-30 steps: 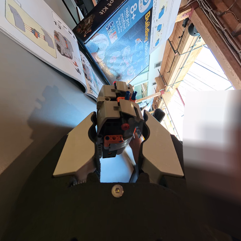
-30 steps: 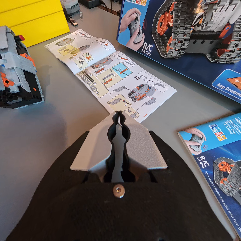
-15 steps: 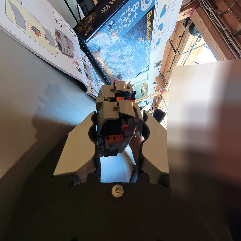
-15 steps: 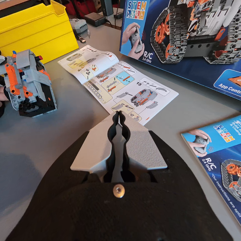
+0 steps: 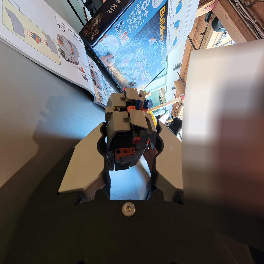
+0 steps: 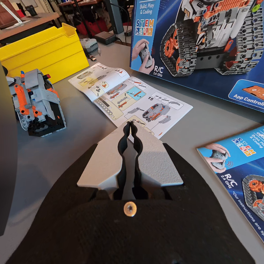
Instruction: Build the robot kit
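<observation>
My left gripper (image 5: pixel 130 128) is shut on a brick-built model (image 5: pixel 128 128) of grey panels, a black core, orange beams and blue pins, which sticks out forward between the fingers. In the right wrist view the same model (image 6: pixel 37 102) stands at the left on the grey table (image 6: pixel 85 142), black base down, with a dark blur at the frame edge beside it. My right gripper (image 6: pixel 130 123) is shut and empty. It hovers over the near edge of an open instruction booklet (image 6: pixel 128 100), well to the right of the model.
A large blue kit box (image 6: pixel 200 42) stands upright behind the booklet and also shows in the left wrist view (image 5: pixel 135 50). A yellow bin (image 6: pixel 42 52) sits behind the model. A second blue booklet (image 6: pixel 235 164) lies at the right. A grey device with a cable (image 6: pixel 90 45) lies far back. Across from one pair of fingers to the other is roughly 20 cm.
The right gripper, still shut, has drawn back and swung so the model sits farther right and fuller in its view. The left gripper keeps its hold and has hardly moved.
</observation>
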The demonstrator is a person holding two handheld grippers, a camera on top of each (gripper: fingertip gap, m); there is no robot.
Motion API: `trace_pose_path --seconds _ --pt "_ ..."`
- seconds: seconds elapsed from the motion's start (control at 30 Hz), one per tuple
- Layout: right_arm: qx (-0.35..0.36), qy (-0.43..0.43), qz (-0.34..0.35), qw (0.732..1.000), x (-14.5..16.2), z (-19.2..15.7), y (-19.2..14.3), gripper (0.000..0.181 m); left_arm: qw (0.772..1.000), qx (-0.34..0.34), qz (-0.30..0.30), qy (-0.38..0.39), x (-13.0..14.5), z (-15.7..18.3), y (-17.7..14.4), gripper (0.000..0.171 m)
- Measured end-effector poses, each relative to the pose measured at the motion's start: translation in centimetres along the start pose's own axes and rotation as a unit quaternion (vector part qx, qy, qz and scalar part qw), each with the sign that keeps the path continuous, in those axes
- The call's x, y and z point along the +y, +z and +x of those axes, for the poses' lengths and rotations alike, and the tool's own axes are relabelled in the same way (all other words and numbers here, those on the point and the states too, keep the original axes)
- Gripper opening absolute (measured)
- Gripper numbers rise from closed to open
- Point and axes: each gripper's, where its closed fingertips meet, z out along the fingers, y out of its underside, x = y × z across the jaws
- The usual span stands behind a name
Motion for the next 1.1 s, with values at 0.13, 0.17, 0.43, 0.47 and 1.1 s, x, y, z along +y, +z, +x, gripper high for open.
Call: trace_pose_path --seconds 0.13,0.17,0.43,0.47,1.1 --pt "-0.002 -0.008 0.0 1.0 0.0 -0.2 0.0 0.0 1.0 -0.001 0.0 0.002 0.0 0.0 0.0 0.069" --pt "-0.002 -0.007 0.0 1.0 0.0 -0.2 0.0 0.0 1.0 -0.001 0.0 0.002 0.0 0.0 0.0 0.069" --pt "-0.004 -0.002 -0.004 1.0 0.1 -0.1 0.1 0.0 1.0 0.001 0.002 -0.005 0.0 -0.1 0.0 0.069" --pt "-0.005 -0.003 -0.005 1.0 0.1 -0.2 0.1 0.0 1.0 0.002 0.003 -0.01 -0.1 -0.2 0.0 0.069" --pt "-0.014 -0.055 -0.02 0.998 0.6 -1.5 0.3 0.0 0.999 0.016 0.001 -0.042 -0.2 -0.5 -0.2 0.068"
